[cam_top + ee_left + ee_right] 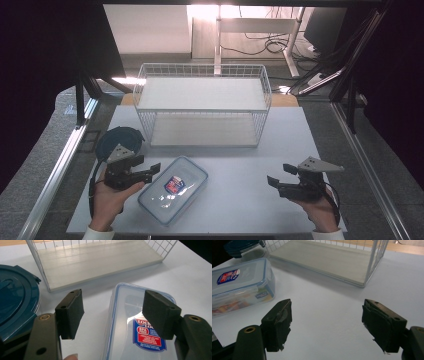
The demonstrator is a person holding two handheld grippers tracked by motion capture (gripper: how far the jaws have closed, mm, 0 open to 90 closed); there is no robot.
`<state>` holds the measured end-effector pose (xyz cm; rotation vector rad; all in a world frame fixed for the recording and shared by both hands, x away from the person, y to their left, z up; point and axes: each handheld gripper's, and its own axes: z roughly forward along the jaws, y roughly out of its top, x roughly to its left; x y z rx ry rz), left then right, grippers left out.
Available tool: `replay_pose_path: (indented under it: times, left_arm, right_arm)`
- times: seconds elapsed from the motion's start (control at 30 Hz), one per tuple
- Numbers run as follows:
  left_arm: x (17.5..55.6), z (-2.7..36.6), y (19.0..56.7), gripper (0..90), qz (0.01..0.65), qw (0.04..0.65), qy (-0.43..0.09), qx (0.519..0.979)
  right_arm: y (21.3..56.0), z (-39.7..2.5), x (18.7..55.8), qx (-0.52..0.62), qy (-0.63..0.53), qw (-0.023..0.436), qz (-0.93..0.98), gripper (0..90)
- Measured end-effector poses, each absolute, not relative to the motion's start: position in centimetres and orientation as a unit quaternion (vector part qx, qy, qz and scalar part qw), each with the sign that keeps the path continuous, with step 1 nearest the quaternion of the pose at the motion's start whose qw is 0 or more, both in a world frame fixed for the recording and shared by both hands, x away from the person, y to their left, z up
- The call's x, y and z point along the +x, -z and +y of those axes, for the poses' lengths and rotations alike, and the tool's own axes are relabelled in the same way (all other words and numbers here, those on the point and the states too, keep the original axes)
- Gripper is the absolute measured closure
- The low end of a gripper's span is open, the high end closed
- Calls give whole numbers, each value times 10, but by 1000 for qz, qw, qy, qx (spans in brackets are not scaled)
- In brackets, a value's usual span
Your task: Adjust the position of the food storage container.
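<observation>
Starting at the left edge of the desk (250, 210), a dark blue round lid (117, 140) sits beside the wire rack (202, 105), parked out of the working space I'd guess. Next, the left gripper (152, 171) hovers with jaws spread, lined up on the near-left end of the clear lidded container (172, 189) (looks like the thing about to get grabbed). Its long axis runs diagonally, pointing toward the rack's right side. Over on the right, the right gripper (272, 181) waits well apart, jaws also spread, holding nothing.

white table (240, 200) | wire rack (202, 107) | clear lidded box (173, 189) | blue lid (118, 141)
</observation>
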<state>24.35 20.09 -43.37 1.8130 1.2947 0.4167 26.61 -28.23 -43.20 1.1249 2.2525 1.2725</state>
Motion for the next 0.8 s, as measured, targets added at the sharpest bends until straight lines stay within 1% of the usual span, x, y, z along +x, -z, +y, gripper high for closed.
replay_pose_path:
  times: [0.27, 0.3, 0.57, 0.8]
  left_arm:
    - [254, 198, 431, 356, 514, 418, -161, 732]
    - [257, 198, 429, 390, 512, 415, -160, 735]
    - [269, 204, 418, 491, 518, 397, -167, 739]
    - [293, 201, 432, 589, 516, 364, -138, 763]
  right_arm:
    - [432, -290, 268, 405, -443, 159, 784, 249]
    - [430, -290, 269, 404, -444, 156, 784, 265]
    - [432, -287, 270, 403, -441, 146, 789, 281]
    - [436, -283, 272, 405, -430, 144, 794, 282]
